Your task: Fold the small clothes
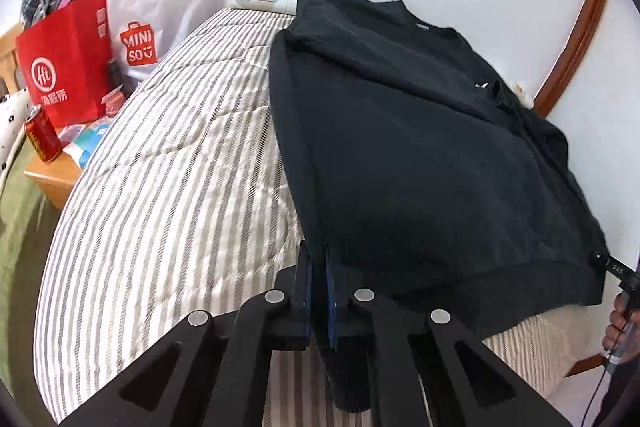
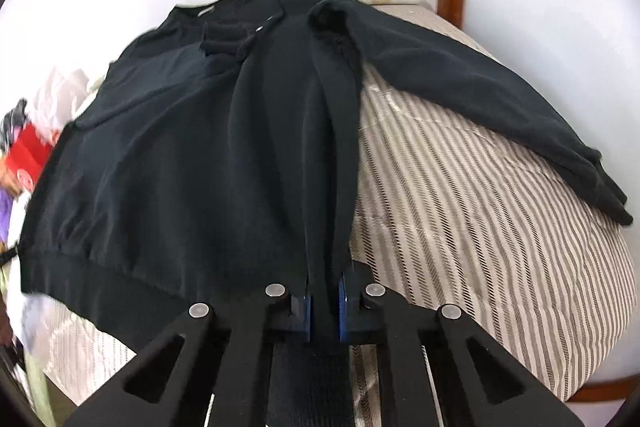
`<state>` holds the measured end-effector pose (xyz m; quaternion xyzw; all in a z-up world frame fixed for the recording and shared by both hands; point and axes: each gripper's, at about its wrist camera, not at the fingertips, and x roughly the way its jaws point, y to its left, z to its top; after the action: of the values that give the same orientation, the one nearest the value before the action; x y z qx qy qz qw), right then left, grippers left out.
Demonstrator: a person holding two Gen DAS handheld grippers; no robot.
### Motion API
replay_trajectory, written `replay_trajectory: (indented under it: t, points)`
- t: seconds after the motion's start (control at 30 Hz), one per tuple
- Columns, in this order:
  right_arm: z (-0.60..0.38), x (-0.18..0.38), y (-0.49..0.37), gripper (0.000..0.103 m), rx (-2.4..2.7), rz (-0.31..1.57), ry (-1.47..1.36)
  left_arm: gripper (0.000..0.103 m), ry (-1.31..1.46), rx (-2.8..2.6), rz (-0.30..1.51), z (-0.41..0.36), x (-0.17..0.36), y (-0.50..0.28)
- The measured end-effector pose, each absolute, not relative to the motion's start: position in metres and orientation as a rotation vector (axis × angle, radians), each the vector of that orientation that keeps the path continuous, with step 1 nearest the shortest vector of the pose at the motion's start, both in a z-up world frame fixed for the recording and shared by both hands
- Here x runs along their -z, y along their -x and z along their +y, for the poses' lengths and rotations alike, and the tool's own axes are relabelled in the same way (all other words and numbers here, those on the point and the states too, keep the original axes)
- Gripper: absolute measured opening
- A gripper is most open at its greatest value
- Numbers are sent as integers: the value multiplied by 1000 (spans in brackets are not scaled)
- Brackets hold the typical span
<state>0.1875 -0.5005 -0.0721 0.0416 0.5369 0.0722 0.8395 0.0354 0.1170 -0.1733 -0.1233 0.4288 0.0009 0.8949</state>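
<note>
Nearest the lenses, both tools were clamped on the hem of a black sweatshirt (image 1: 400,155). The left gripper (image 1: 319,267) pinched the hem's left corner between narrow blue pads, with cloth filling the gap. The right gripper (image 2: 324,279) pinched the hem's right corner the same way, its ribbed band hanging down under the jaws. In the left view the right gripper (image 1: 616,267) showed at the garment's far corner, so the hem ran stretched between the two tools along the near edge of the bed (image 1: 168,163).

Beyond the hem, the body of the sweatshirt lay spread on the striped bedspread, its long axis running straight away from both grippers toward the collar (image 2: 208,9) at the far edge by the wall. One sleeve (image 2: 480,95) trailed out flat toward the bed's right edge; the other appeared folded in across the chest. Neither hand was nearer; each held its own corner, so I judge a hem-to-collar fold would travel forward along that axis.

Past the left edge, a red paper bag (image 1: 68,67), a white Miniso bag (image 1: 156,19) and a red can (image 1: 42,139) stood on a bedside table (image 1: 52,179).
</note>
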Motion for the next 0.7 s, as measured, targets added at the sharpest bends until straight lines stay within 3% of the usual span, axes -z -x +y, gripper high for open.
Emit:
replay_trajectory:
  t: [0.47, 0.6, 0.7]
  points:
    - [-494, 60, -163, 9, -188, 1157, -5, 6, 265, 11, 909, 121, 174, 17]
    - [-485, 48, -174, 23, -128, 1136, 91, 13, 260, 4, 899, 118, 163, 8]
    - [-474, 27, -193, 50, -122, 1070, 107, 23, 214, -29, 882, 118, 155, -9]
